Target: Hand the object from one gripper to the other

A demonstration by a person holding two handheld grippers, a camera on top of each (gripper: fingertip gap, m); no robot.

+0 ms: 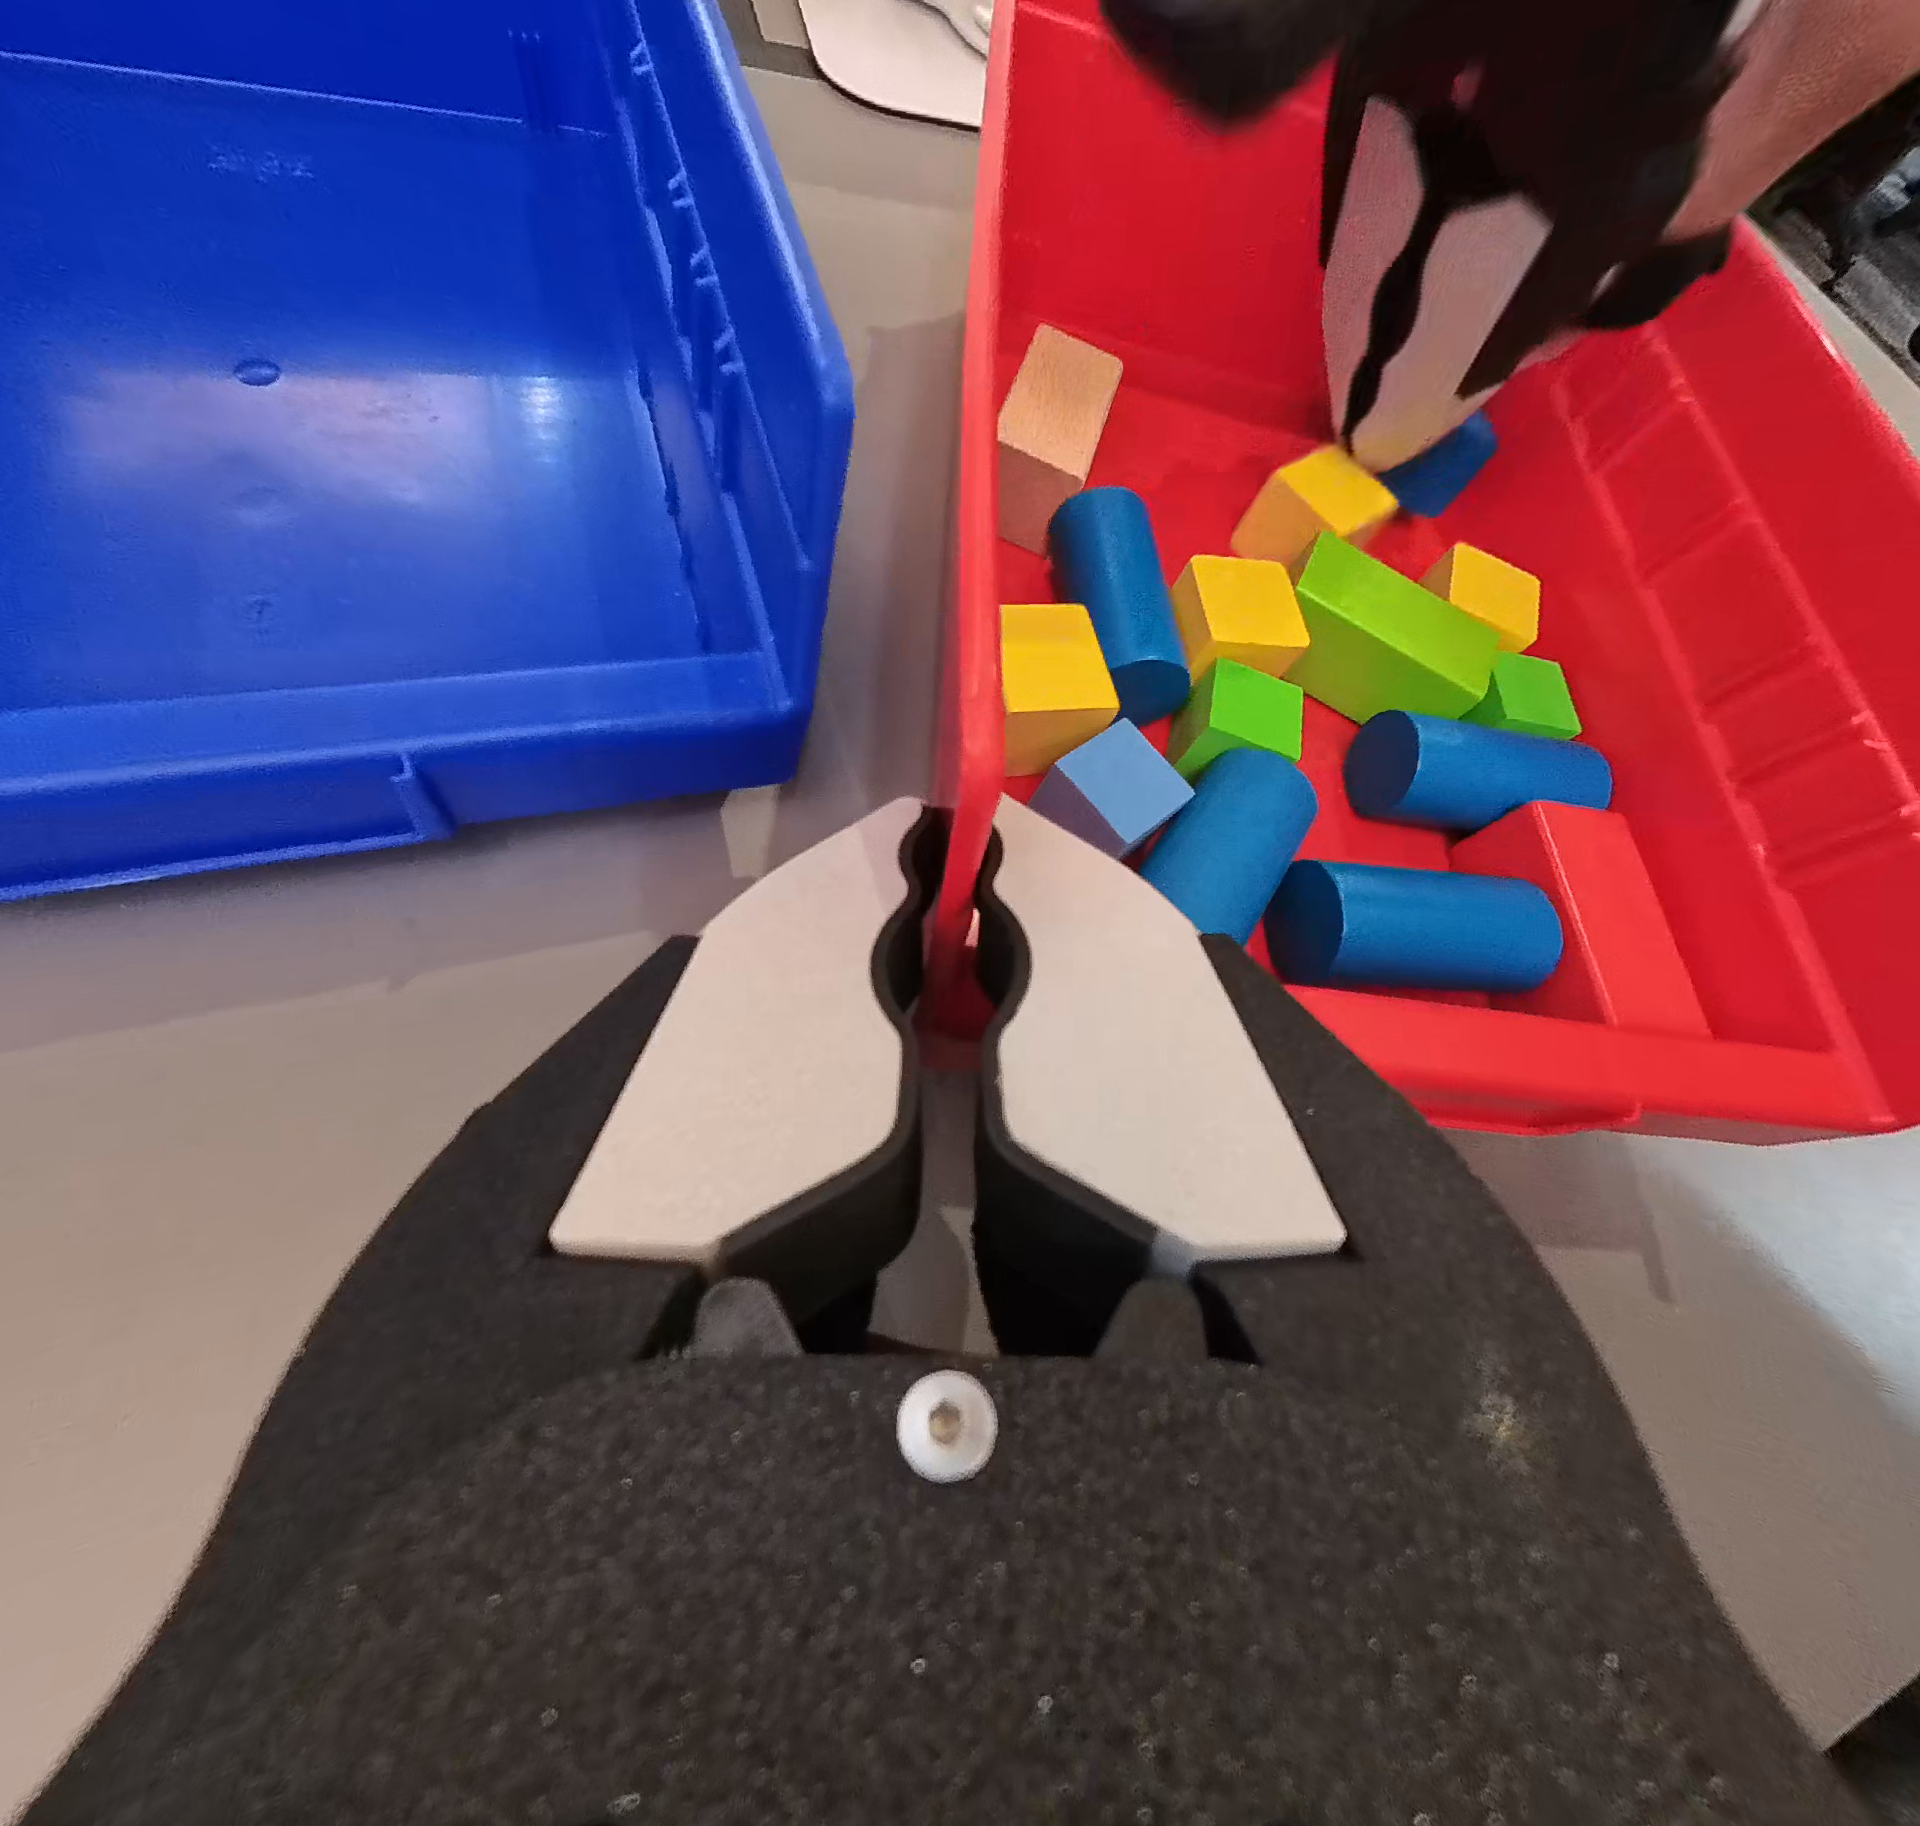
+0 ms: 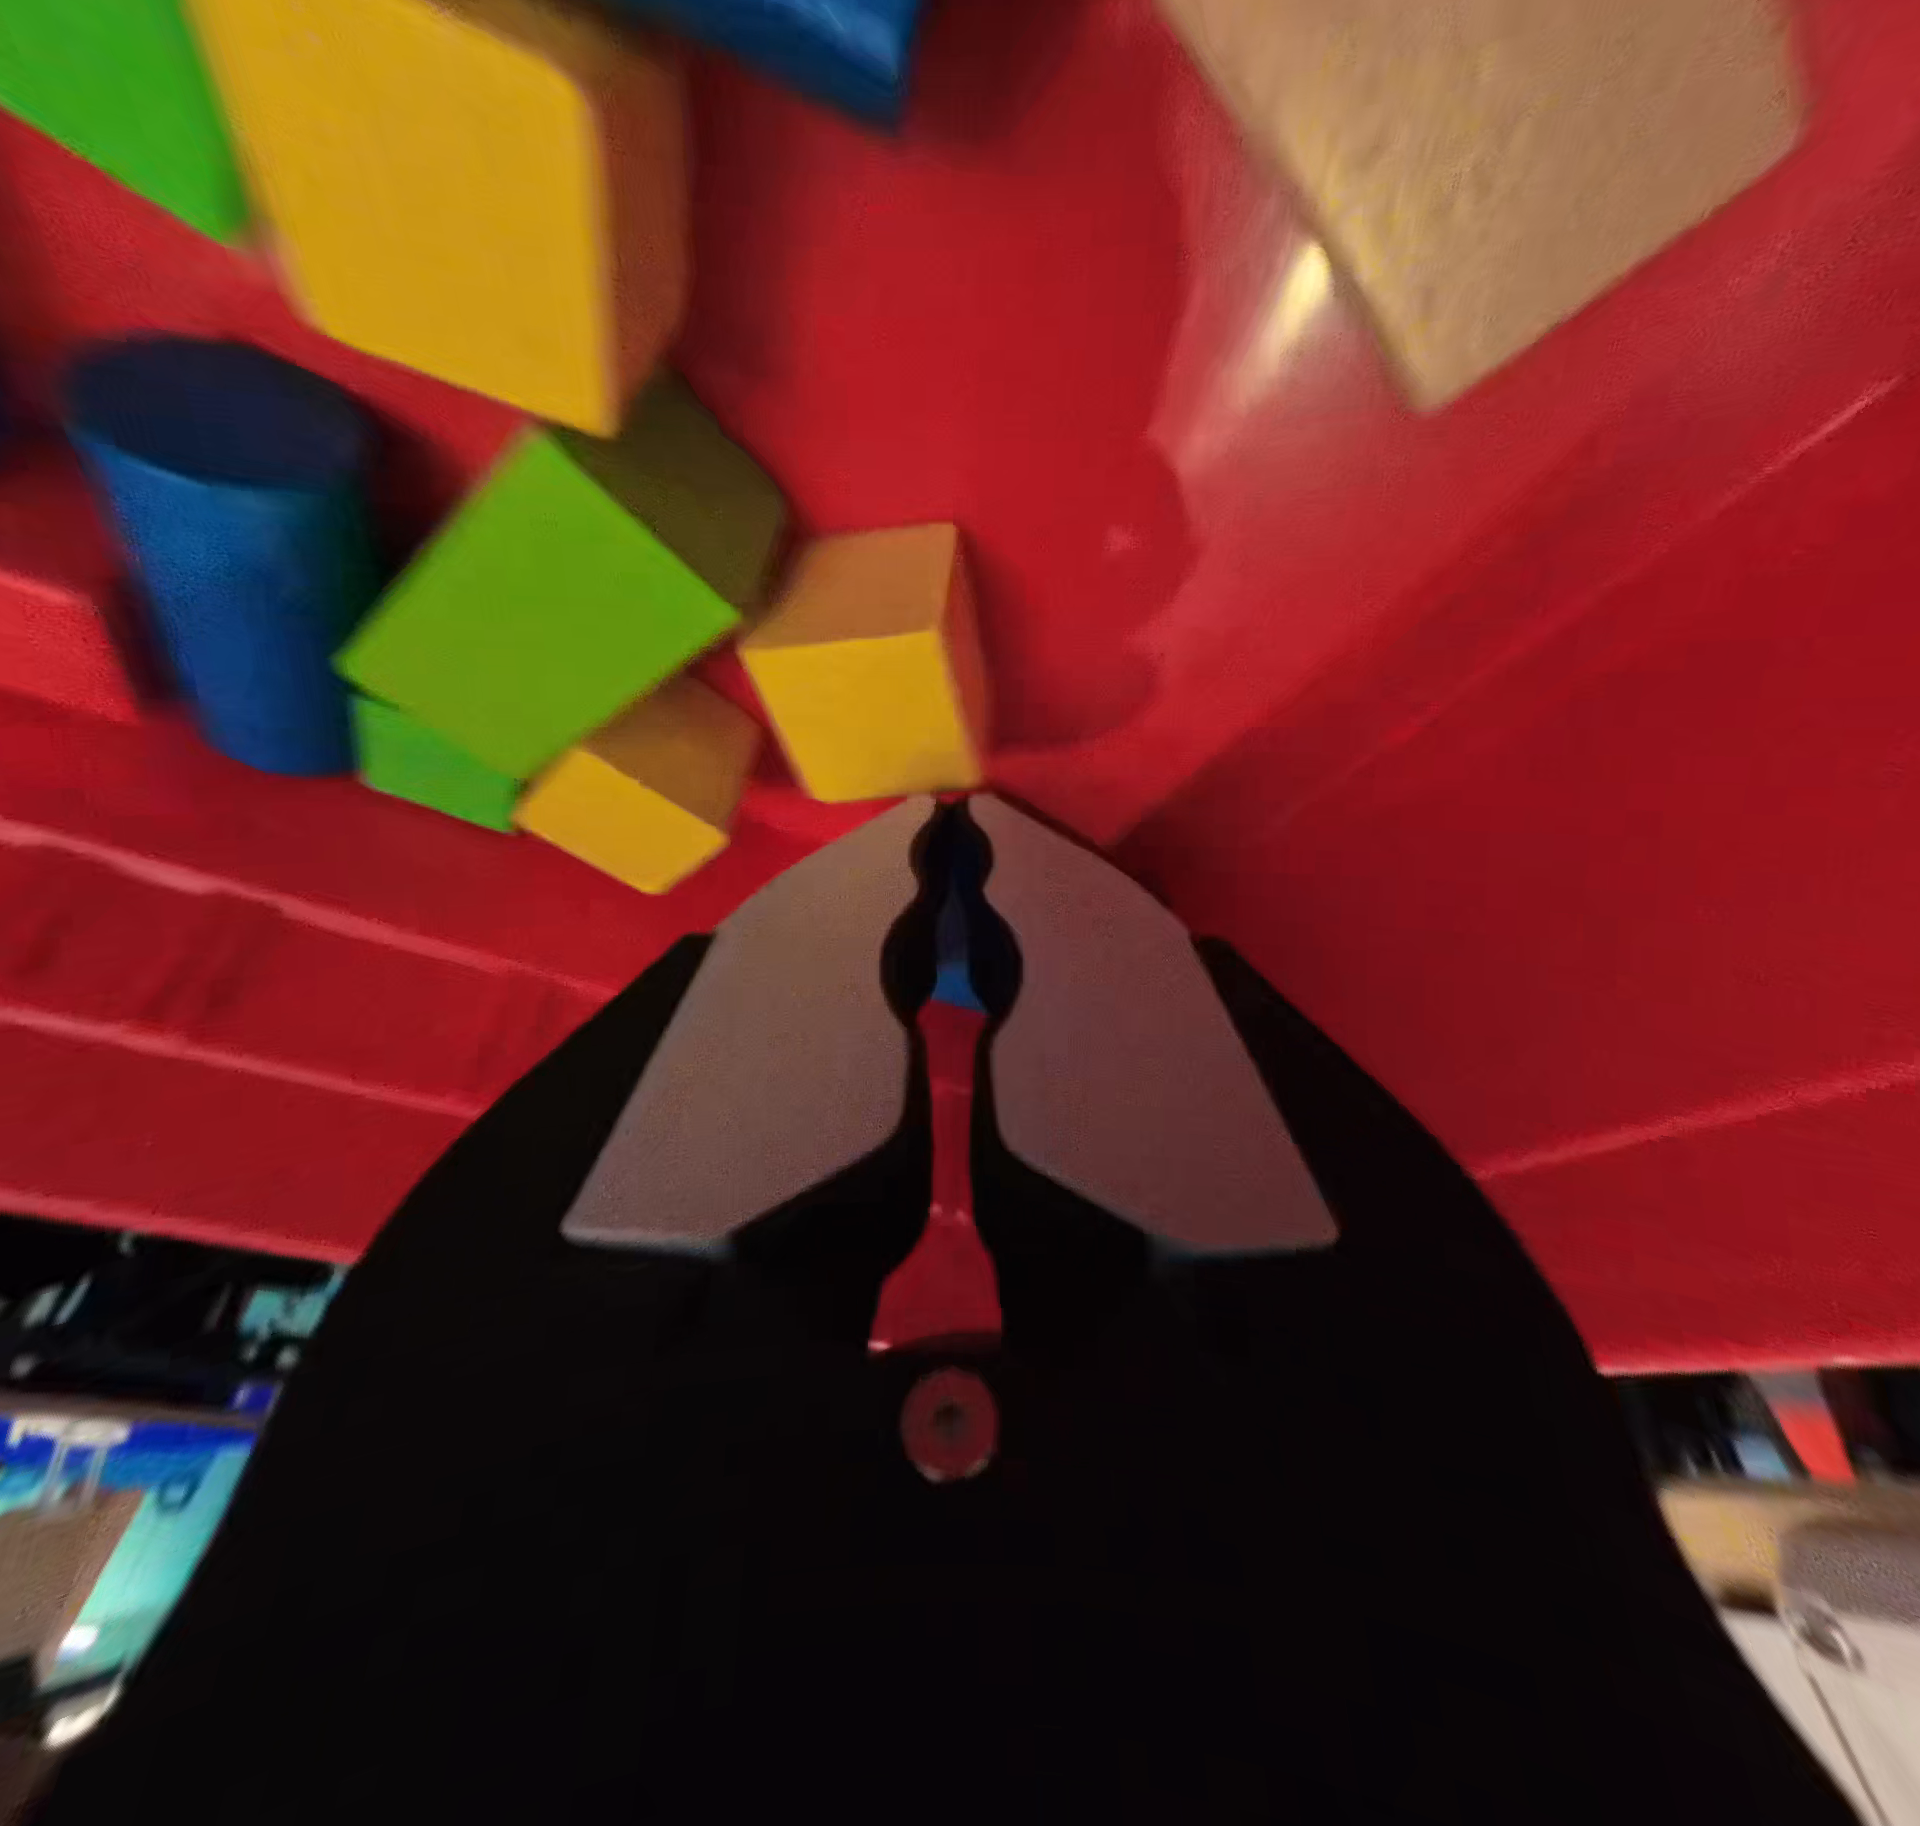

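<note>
A red bin (image 1: 1714,633) holds several wooden blocks: yellow cubes, green blocks, blue cylinders and a plain wood block (image 1: 1055,426). My left gripper (image 1: 951,841) is closed on the thin wall at the bin's near left corner. My right gripper (image 1: 1361,446) reaches down into the far part of the bin. It is shut and empty, with its tips between a yellow block (image 1: 1314,509) and a blue cylinder (image 1: 1444,462). In the blurred right wrist view the shut tips (image 2: 948,812) touch a yellow cube (image 2: 873,675), and a bit of blue shows through the gap behind them.
An empty blue bin (image 1: 364,426) stands left of the red bin, with a narrow strip of grey table between them. A white base plate (image 1: 883,31) lies behind. In the right wrist view, the red bin's walls (image 2: 1455,841) close in around the gripper.
</note>
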